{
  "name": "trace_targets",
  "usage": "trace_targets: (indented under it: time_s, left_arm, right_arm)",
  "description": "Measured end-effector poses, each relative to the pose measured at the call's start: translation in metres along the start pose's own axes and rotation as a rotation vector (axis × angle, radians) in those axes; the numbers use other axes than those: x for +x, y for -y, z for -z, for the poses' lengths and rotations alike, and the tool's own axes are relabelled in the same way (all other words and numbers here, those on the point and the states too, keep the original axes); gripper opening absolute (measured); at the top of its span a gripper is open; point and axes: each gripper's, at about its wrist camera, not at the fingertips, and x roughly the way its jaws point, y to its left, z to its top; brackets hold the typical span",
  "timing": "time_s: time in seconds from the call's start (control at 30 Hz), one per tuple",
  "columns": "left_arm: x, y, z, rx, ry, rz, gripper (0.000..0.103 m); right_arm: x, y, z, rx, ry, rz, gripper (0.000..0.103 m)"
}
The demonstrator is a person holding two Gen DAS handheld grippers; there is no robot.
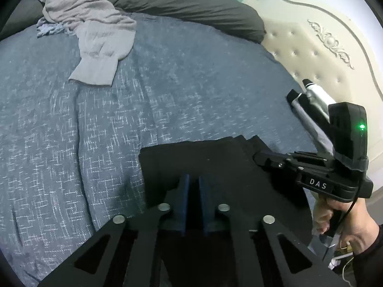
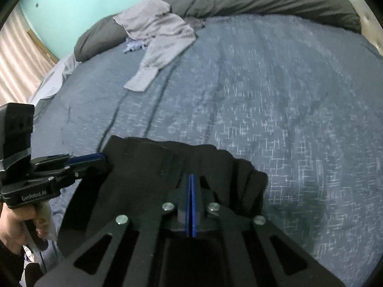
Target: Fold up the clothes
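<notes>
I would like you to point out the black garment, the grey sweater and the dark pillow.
black garment [image 2: 148,167], right wrist view, on its flat folded top.
grey sweater [image 1: 100,45], left wrist view, on its sleeve.
dark pillow [image 1: 191,2], left wrist view, on its middle.

folded garment [image 1: 203,160] on bedspread [image 1: 167,83], near edge | crumpled garment [image 1: 95,24] far left, against bolster [image 1: 191,2]
</notes>
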Motion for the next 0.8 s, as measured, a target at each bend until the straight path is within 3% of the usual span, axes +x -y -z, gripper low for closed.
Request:
trace_targets:
  time_s: [0.2, 0.3, 0.37, 0.53, 0.8]
  left_arm:
    - [0.01, -0.005, 0.002, -0.002, -0.019, 0.004, 0.004]
    - [-0.013, 0.0, 0.001, 0.002, 0.008, 0.012, 0.004]
    - [-0.036, 0.008, 0.006, 0.036, 0.031, 0.004, 0.005]
    - [-0.076, 0.026, 0.034, 0.077, 0.048, 0.033, 0.005]
    - [-0.052, 0.04, 0.077, 0.103, -0.04, 0.02, 0.005]
  right_arm:
    - [0.018, 0.009, 0.0, 0.029, -0.044, -0.011, 0.0]
    - [0.008, 0.006, -0.005, 0.034, -0.041, -0.008, 0.0]
    - [-0.017, 0.004, -0.006, 0.05, 0.009, -0.022, 0.0]
    - [-0.067, -0.01, 0.021, 0.029, 0.053, -0.045, 0.0]
    - [-0.07, -0.018, 0.084, 0.084, 0.017, -0.081, 0.0]
